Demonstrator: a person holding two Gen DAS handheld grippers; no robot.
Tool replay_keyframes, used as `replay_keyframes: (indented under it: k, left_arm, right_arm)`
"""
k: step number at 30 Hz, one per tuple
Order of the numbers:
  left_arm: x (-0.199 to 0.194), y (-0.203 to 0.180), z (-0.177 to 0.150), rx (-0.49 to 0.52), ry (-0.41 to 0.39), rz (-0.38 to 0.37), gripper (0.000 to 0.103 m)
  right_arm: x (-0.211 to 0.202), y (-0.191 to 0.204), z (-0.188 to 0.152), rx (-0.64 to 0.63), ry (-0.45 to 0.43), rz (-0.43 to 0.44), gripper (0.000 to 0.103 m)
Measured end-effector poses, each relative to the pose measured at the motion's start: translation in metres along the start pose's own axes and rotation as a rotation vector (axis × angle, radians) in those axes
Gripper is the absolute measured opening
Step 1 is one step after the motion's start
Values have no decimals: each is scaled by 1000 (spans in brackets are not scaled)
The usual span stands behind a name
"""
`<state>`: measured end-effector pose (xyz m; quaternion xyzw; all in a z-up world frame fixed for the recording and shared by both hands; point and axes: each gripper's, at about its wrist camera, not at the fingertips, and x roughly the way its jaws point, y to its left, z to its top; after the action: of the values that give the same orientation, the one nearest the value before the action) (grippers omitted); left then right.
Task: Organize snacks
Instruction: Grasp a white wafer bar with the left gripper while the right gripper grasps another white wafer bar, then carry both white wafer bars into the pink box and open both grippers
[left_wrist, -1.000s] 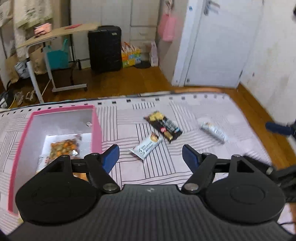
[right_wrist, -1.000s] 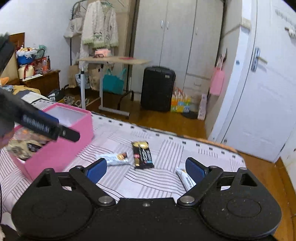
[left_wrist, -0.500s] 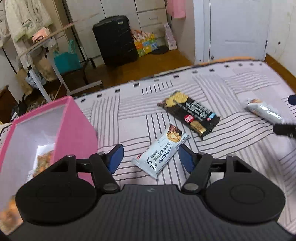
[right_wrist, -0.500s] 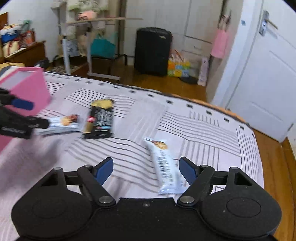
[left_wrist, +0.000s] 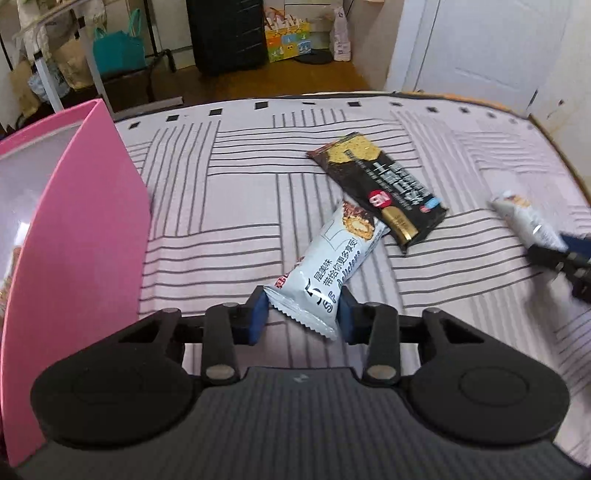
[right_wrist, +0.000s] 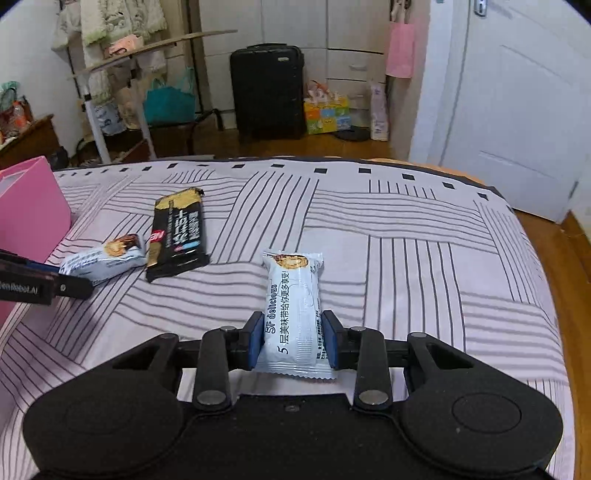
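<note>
Pale blue foil is what both our tongs have between their pads: two matching wafer packets on the striped bedspread (right_wrist: 424, 266). Our right tongs (right_wrist: 292, 341) are pressed against the sides of the right-hand packet (right_wrist: 293, 314), pinching its near half, with the rest of it lying straight out ahead of the fingertips. Our left tongs (left_wrist: 301, 319) have their jaws closing on the left-hand packet (left_wrist: 330, 266); the blue pads (left_wrist: 257, 319) touch its crimped near end on both sides, and the wrapper runs out ahead and to the right of the tips.

Just beyond the far end of that packet, and touching or slightly overlapping it, lies the black biscuit packet (left_wrist: 380, 192), angled away to the right of our left tongs. From the right wrist view the same black packet (right_wrist: 177, 232) sits ahead and well to the left of our right tongs, with the left tongs' arm coming in at that view's left edge.

To the left of our left tongs, close by, stands the pink box (left_wrist: 85, 229), its wall rising higher than the pads. Past the far edge of the bed, ahead of both tongs, we see a black suitcase (right_wrist: 267, 92) on the wooden floor and a white door (right_wrist: 517, 103) to the right
</note>
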<state>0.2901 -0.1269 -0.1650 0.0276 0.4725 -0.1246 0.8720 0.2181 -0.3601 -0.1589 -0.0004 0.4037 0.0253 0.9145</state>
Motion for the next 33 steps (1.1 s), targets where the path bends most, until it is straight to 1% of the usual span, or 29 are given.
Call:
replay_keyframes:
  k: [3,7,9,10,12,13,15,18,21,24,26,27,28,30,32,33]
  left_arm:
    - [-8,3,-3,-53,1,-60,36]
    - [-15,2,-7,-63,-11,-67,36]
    - [-19,1,-10,-72,-2,-83,34]
    - [-21,2,-12,-83,10,-91,33]
    - [-25,3,-16,-112,22,-118,33]
    - [-27,4,-19,-124,27,-132,33]
    - [-28,2,-24,-126,45,-132,32]
    - [-29,0,-34,-109,77,-118,32]
    - [-31,3,-42,-129,128,-152,32]
    - [-32,-4,-47,-71,149,-145,34]
    - [-31,-10,-47,-27,155,-132,37]
    - [-31,-13,-48,-9,155,-127,41]
    - [-31,-16,-48,11,149,-122,42]
    - [-30,-23,-48,67,126,-99,52]
    - [-27,-28,-49,113,88,-71,58]
    - [-26,-29,-49,128,65,-62,57]
  right_arm:
    - [-12,14,-5,41,-22,-12,37]
    - [-23,31,-12,101,-48,-30,37]
    - [-29,36,-16,155,-53,-36,36]
    - [-35,39,-18,185,-74,-42,36]
    - [-45,45,-25,231,-113,-16,36]
    - [-48,49,-27,247,-116,-13,36]
    - [-53,58,-32,272,-107,-23,36]
    - [-54,68,-40,263,-71,-33,36]
    - [-54,72,-49,241,-40,-46,36]
    - [-55,71,-56,258,-23,-41,36]
    - [-54,72,-61,261,-10,-45,36]
    - [-52,72,-64,260,-2,-53,36]
    - [-52,73,-67,256,0,-57,36]
    - [-51,75,-71,239,-4,-63,36]
    - [-50,78,-74,221,-10,-71,36]
    - [-50,79,-76,215,-13,-75,36]
